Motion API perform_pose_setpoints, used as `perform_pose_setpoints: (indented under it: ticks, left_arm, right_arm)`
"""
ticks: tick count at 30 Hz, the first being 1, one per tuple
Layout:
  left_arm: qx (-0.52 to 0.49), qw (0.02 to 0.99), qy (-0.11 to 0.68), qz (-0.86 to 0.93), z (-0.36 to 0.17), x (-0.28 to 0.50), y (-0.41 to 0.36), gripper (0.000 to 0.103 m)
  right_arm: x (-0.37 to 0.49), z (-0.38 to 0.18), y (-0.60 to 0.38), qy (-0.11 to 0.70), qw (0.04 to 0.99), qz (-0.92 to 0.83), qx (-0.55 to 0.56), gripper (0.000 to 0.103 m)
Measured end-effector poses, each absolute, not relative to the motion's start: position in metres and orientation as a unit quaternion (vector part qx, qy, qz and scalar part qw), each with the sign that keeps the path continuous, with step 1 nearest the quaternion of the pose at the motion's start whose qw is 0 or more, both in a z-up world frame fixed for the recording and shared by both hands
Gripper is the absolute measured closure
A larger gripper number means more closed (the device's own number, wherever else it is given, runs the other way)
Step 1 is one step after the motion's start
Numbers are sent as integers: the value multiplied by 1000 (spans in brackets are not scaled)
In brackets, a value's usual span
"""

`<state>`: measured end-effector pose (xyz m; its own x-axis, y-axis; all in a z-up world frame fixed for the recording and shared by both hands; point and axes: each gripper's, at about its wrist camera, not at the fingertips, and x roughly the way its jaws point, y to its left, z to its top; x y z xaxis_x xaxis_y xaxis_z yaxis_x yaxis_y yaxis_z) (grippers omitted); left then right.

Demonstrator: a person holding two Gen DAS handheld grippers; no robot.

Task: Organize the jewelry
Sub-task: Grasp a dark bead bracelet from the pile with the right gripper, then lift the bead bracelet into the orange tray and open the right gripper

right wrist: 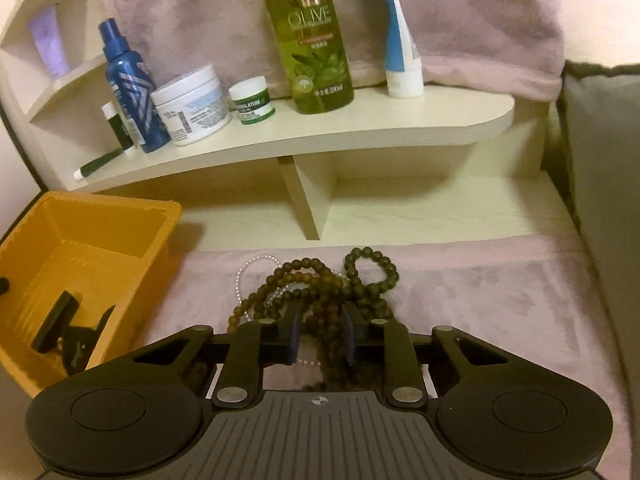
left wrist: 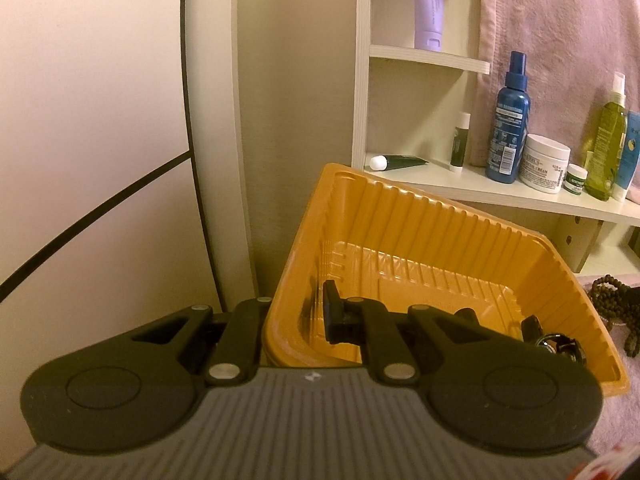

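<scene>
My left gripper [left wrist: 294, 312] pinches the near-left wall of the orange tray [left wrist: 440, 216], one finger inside it and one outside, the pads pressed onto the plastic. Only my left view looks down into the tray's ribbed floor, where a small dark, shiny piece [left wrist: 558, 346] lies by the near-right wall; I cannot tell what it is. At that view's right edge the brown bead strands [left wrist: 612, 304] barely show.

My right view shows them whole: a tangled heap of brown bead strands [right wrist: 320, 292] and a thin pearl-like strand [right wrist: 248, 272] on the pink cloth [right wrist: 500, 300], just right of the tray [right wrist: 24, 264]. My right gripper [right wrist: 322, 336] straddles the heap, fingers [right wrist: 295, 334] narrowed around a hanging bunch of beads; whether the pads already press on it I cannot tell. This view also catches my left fingertip [right wrist: 52, 326] inside the tray.
</scene>
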<state>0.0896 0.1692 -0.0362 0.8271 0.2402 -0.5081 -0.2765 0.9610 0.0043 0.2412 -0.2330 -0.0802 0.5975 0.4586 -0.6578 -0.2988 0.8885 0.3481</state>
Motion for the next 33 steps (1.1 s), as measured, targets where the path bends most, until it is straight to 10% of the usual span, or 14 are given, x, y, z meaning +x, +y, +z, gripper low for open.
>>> perform_pose_setpoints:
  ticks: [8, 33]
  left_arm:
    - [-36, 955, 262, 134, -37, 91, 171, 92]
    - [-40, 956, 260, 129, -38, 90, 173, 92]
  right_arm:
    - [251, -88, -225, 394, 893, 192, 100, 96]
    - [193, 8, -183, 297, 884, 306, 193, 97]
